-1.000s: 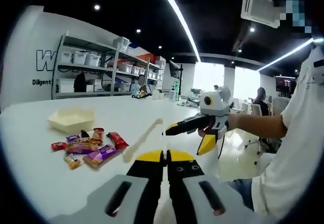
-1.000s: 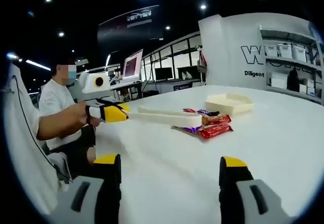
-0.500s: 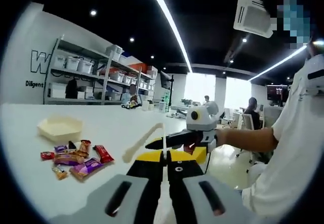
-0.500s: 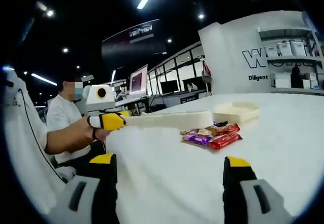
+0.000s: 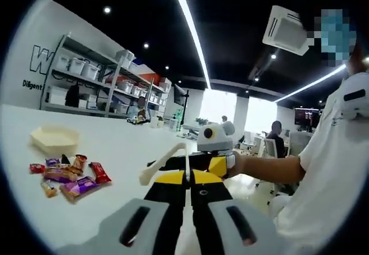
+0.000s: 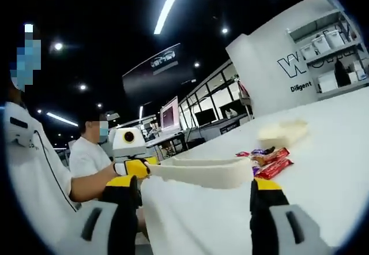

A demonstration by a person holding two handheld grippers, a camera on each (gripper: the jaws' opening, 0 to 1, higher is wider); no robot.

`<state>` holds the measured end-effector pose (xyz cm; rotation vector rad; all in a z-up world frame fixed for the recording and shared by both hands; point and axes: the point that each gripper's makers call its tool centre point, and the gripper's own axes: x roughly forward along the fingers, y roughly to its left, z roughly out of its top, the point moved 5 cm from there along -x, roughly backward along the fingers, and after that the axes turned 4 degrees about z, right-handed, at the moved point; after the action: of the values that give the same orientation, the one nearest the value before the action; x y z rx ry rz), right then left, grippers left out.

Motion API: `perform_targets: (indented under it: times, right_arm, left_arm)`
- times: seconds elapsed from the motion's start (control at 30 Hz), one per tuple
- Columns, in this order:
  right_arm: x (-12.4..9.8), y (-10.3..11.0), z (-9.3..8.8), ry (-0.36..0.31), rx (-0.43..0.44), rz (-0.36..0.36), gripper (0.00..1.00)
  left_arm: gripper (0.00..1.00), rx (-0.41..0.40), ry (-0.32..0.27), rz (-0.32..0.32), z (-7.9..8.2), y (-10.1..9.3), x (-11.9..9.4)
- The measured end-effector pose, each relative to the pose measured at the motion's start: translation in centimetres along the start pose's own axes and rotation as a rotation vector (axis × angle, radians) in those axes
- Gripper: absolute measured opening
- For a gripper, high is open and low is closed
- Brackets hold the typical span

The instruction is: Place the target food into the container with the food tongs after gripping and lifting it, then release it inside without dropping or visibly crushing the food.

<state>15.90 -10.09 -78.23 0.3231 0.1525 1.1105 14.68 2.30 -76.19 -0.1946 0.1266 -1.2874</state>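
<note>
Your left hand-held gripper [image 5: 185, 181] has its yellow-tipped jaws pressed together on the handle end of the cream plastic food tongs [image 5: 163, 161], which angle up and away over the white surface [image 5: 115, 145]. In the right gripper view that same hand-held gripper [image 6: 138, 167] comes in from the left, and the tongs [image 6: 202, 171] stretch rightward from it, their two arms apart at the far end.

Your right hand-held gripper [image 6: 193, 200] has its jaws spread wide with nothing between them; the tongs lie beyond the jaws, not between them. In the left gripper view it [image 5: 173, 164] sits just behind the tongs, held by your hand [image 5: 239, 165].

The left gripper view gives you the clearer look at the task's things: a loose cluster of wrapped snack bars in red, purple and orange foil [image 5: 69, 177] lies on the surface, and the shallow cream hexagonal container [image 5: 55, 139] stands just beyond it, apart from the bars. In the right gripper view the bars [image 6: 268, 162] and container [image 6: 282, 132] lie past the tong tips, which hover near the bars without touching them.
</note>
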Motion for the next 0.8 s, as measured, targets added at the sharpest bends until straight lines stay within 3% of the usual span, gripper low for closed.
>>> perform_targets:
  times: [0.33, 0.8]
  right_arm:
    - [0.6, 1.7, 0.8, -0.051, 0.033, 0.102, 0.71]
    - [1.1, 3.6, 3.6, -0.147, 0.004, 0.182, 0.61]
  left_arm:
    - [0.01, -0.042, -0.030, -0.052, 0.3, -0.7, 0.2]
    - [0.01, -0.139, -0.162, -0.098, 1.9, -1.2, 0.2]
